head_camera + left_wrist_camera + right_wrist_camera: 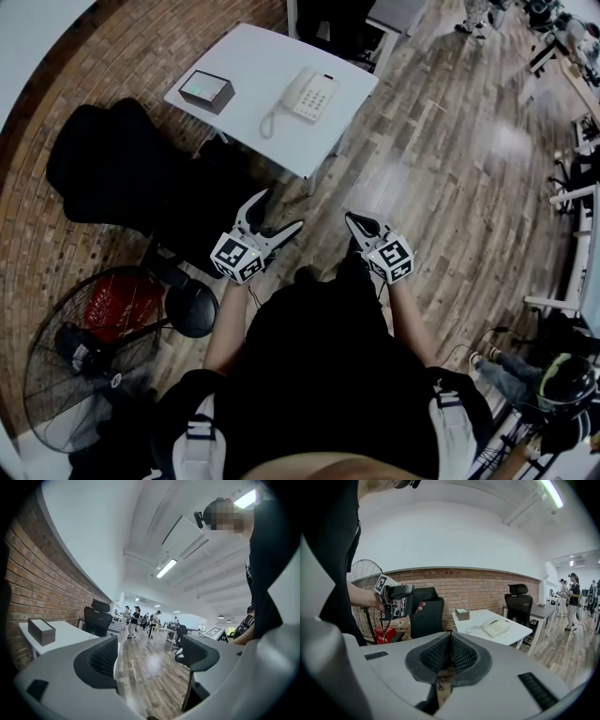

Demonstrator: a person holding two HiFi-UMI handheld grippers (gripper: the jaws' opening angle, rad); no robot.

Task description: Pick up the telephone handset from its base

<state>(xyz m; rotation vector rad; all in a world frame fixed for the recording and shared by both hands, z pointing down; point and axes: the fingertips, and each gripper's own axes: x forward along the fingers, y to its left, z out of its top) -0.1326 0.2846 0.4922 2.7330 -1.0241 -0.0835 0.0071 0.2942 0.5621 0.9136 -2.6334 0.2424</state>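
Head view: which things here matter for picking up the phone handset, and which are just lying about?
For the job: handset, phone base, white table, left gripper with jaws apart, right gripper with jaws together.
Just lying about: box on the table, black chair, floor fan, red container.

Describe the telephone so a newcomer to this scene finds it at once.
Find the white table by the brick wall. Two things sit on it. The telephone is the pale one with keypad and cord, unlike the dark box beside it.
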